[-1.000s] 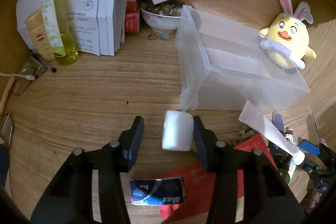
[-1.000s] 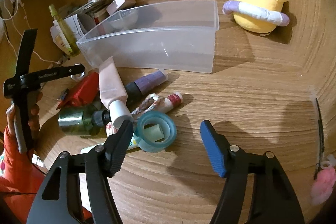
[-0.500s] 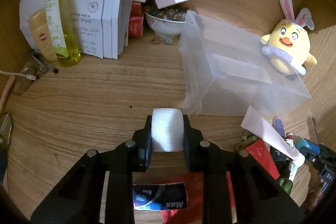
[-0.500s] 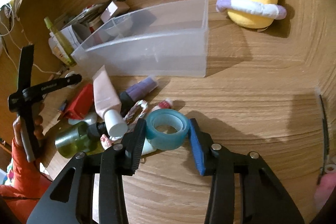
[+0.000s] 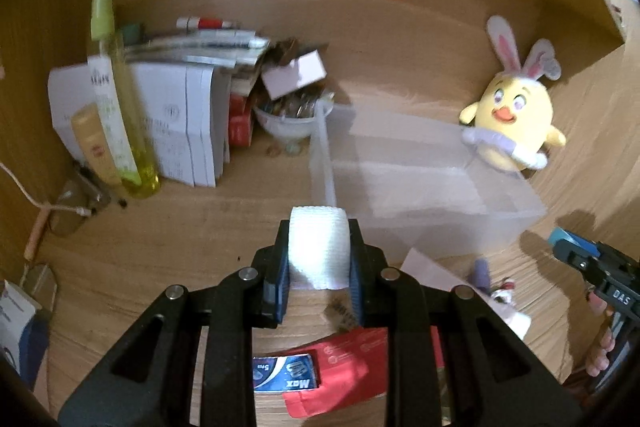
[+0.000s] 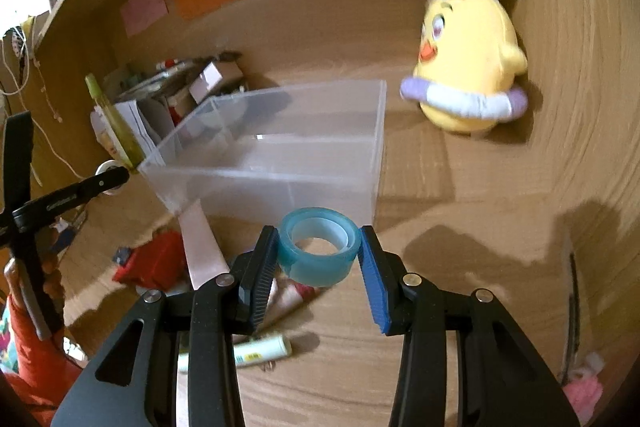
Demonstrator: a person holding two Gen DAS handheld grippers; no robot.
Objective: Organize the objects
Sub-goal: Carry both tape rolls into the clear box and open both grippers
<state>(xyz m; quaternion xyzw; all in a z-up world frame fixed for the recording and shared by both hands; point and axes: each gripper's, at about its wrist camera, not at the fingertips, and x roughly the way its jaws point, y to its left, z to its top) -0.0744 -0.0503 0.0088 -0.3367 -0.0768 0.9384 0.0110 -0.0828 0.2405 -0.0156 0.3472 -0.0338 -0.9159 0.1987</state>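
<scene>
- Left wrist view: carrying step in hand. Left gripper (image 5: 318, 259) clamped narrow on a white gauze roll (image 5: 318, 247), both pads pressed against its flat ends, roll clear of the wooden desk (image 5: 160, 247).
- Clear plastic bin (image 5: 420, 187) just ahead and slightly to the right, open top facing up, apparently empty. Plush chick (image 5: 516, 115) beyond its far corner; red packet (image 5: 340, 367) and blue foil pack (image 5: 284, 377) on the desk below the jaws.
- Next move, as a judgement: forward over the near wall, then release above the bin floor, not on the rim.
- Right wrist view: same step. Right gripper (image 6: 320, 253) set at medium width around a teal tape roll (image 6: 318, 247), pads against its outer sides, hole facing up, roll seemingly off the desk.
- Same bin (image 6: 272, 155) directly behind the roll; pink tube (image 6: 200, 247) and small bottles scattered below left.
- Next move likely: up and over the near wall, with room left for the other gripper (image 6: 64, 203) at the left edge.
</scene>
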